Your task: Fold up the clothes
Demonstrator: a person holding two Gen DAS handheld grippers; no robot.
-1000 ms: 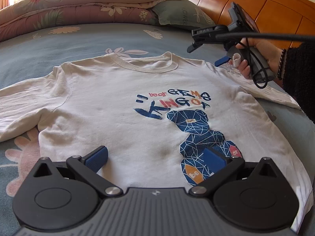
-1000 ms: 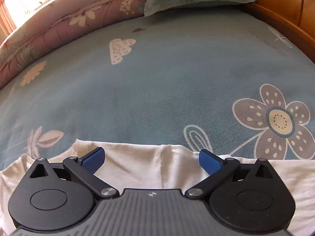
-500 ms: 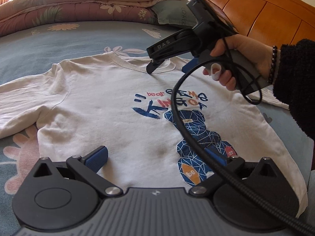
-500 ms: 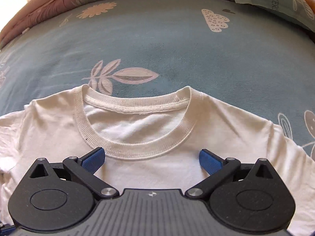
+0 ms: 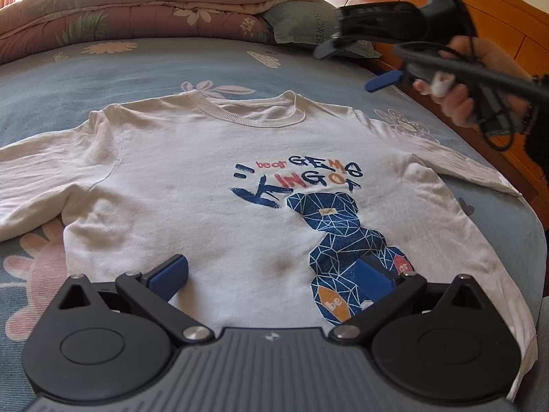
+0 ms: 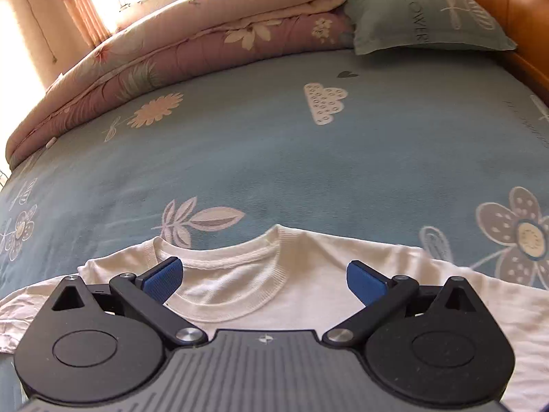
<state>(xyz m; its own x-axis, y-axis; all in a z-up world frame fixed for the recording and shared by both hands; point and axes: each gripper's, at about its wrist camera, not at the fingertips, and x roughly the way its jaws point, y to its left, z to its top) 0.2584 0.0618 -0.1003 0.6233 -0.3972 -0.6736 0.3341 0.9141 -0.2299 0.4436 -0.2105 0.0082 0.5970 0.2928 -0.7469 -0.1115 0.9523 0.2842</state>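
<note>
White T-shirt [image 5: 206, 185] lies flat, print up, on the blue bedsheet [image 6: 274, 158], ready for folding. Left gripper [image 5: 271, 274] hovers over the hem, right gripper [image 6: 262, 278] above the collar [image 6: 240, 274], both spread wide, empty.

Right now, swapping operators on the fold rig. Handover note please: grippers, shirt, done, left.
Left gripper: open, empty, low over the hem end of the white T-shirt, fingers straddling the bear print.
Right gripper: open, empty, in the air near the collar end; the left wrist view shows it clear of the cloth, held in the person's hand.
Shirt: flat, print side up, on the blue floral bedsheet, both sleeves spread out. Folded quilt and pillow at the far side.
Done: shirt laid out; no fold visible.
Left: all folds. Probably start with a sleeve or side.
</note>
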